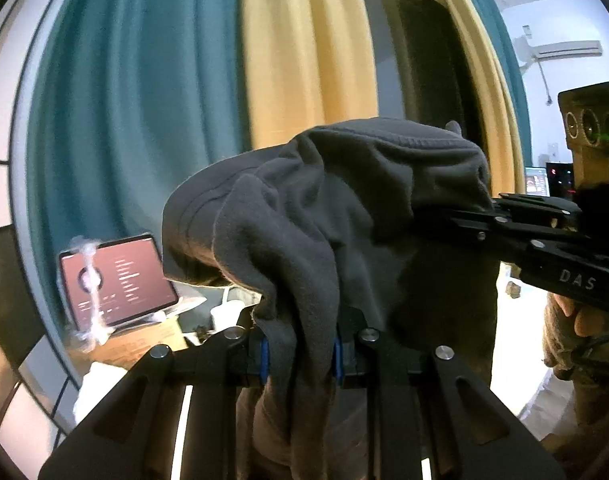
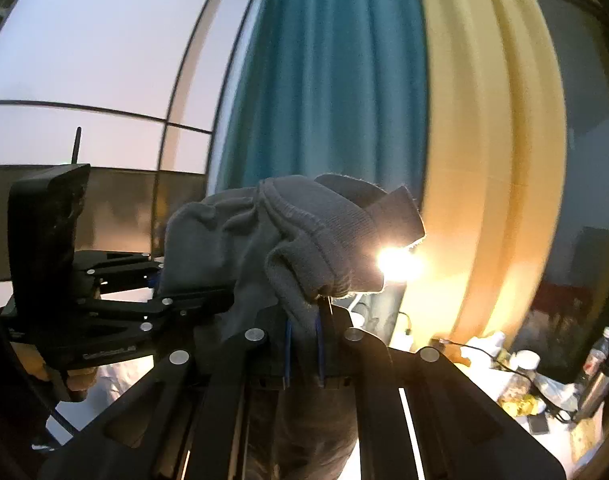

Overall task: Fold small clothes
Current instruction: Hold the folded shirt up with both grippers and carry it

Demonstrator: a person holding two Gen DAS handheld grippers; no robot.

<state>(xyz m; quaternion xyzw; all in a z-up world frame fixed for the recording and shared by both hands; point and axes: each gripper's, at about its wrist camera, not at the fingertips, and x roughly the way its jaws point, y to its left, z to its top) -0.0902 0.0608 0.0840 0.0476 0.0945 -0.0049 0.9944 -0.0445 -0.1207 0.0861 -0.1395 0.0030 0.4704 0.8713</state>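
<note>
- One grey garment (image 1: 344,208) is in view, a fleece piece with a ribbed edge. It is lifted in the air in front of the curtains and touches no surface.
- The garment hangs between the two grippers. Bunched folds rise above each set of fingers, and the remainder drapes below them.
- Left gripper (image 1: 300,356): jaws nearly closed, blue pads pressing a gathered fold of the garment from both sides. Fabric passes up and down through the gap.
- Right gripper (image 2: 304,356): jaws almost fully closed, clamped on the ribbed edge of the garment (image 2: 288,240). In the left view this gripper (image 1: 456,216) enters from the right, its tips buried in the fabric.
- In the right view, the left gripper (image 2: 160,288) enters from the left and meets the same garment.
- One hand (image 1: 576,320) grips the handle of the right gripper.
- Background: one teal curtain (image 1: 136,112) and one yellow curtain (image 1: 304,60), side by side.
- One tablet (image 1: 118,278), screen lit, stands propped at lower left.
- One lamp (image 2: 396,266) glares just behind the garment.
- At lower right stand two bottles (image 2: 598,350), one of them clear plastic, and one jar (image 2: 524,364). Contents cannot be determined.
</note>
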